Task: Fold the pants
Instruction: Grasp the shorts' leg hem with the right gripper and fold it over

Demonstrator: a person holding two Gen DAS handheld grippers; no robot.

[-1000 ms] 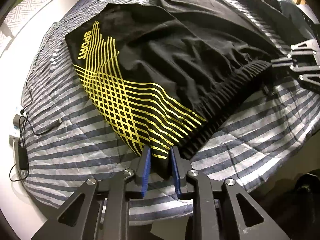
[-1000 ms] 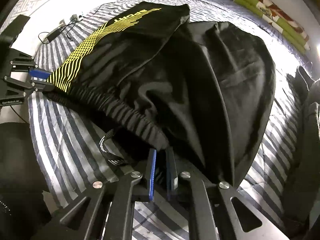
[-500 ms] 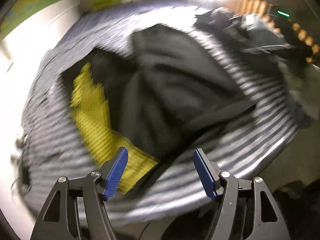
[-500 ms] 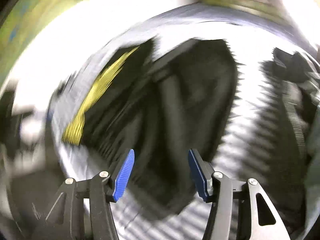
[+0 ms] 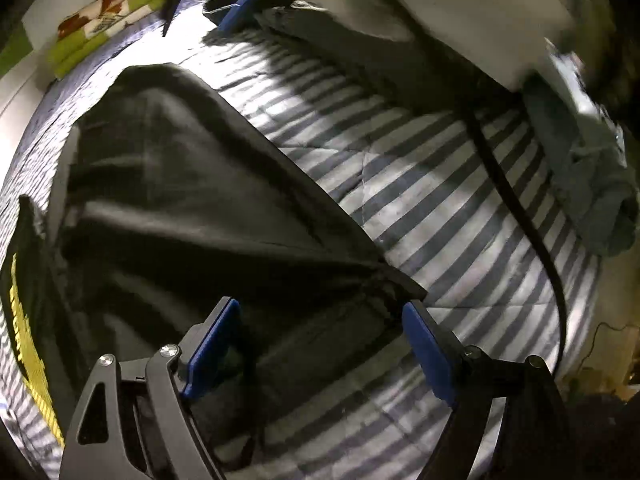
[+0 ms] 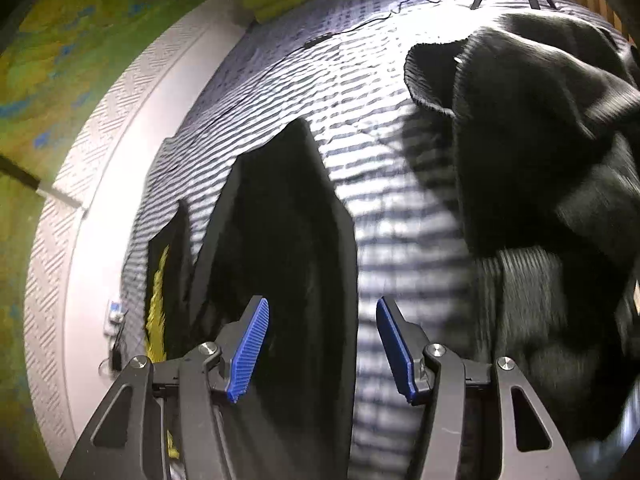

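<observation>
Black, matte pants point(image 5: 192, 216) lie folded along the left edge of my striped quilt point(image 5: 440, 208), yellow print at the fold's margin. Left gripper point(image 5: 320, 344) and right gripper point(image 6: 322, 344) both spread, empty. Next grip, probably the blurred waistband end: pinch both layers squarely.

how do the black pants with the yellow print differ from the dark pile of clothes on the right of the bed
The black pants lie spread fairly flat on the striped bedding; the dark clothes pile is bunched and heaped up. The pants carry a yellow print along one edge; the pile shows no print, only a ribbed band low down. The pants lie in front of both open grippers, the pile off to the right. Both are dark fabric resting on the same bed.
</observation>
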